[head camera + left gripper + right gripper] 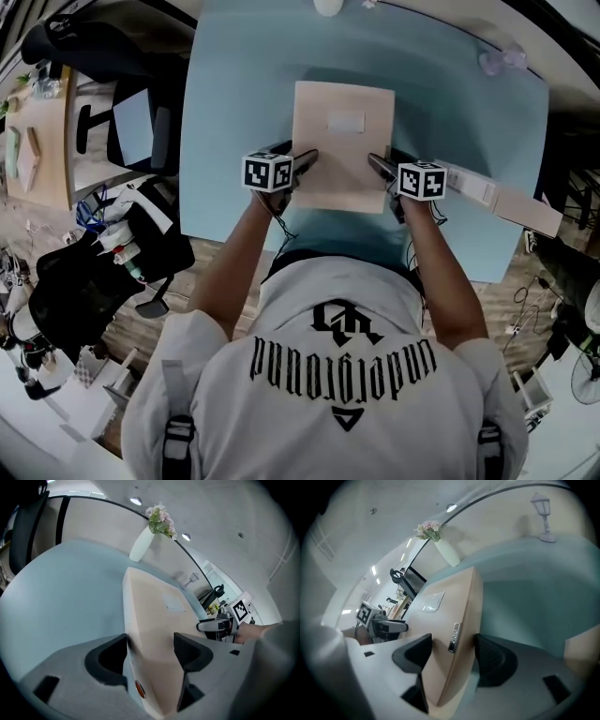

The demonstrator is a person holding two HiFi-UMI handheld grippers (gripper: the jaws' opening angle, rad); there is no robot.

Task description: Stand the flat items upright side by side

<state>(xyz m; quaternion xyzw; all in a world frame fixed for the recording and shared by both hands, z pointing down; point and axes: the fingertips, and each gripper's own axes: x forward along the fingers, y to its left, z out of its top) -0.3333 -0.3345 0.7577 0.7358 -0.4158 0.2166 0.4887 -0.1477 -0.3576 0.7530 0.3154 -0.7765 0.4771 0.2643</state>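
A flat beige file box (342, 150) lies on the light blue table (234, 112), its long side running away from me. My left gripper (307, 160) is at the box's near left corner and my right gripper (377, 165) at its near right corner. In the left gripper view the box (154, 620) fills the space between the wide-spread jaws of that gripper (150, 644), and the pads do not visibly squeeze it. In the right gripper view the box (445, 620) sits inside the other gripper (452, 646), with a narrow gap beside the right pad (494, 660).
Other flat items, one white and one beige (492, 195), lie at the table's right edge. A white vase of flowers (143, 543) and a small lamp ornament (544, 515) stand at the far side. Office chairs (122, 122) are left of the table.
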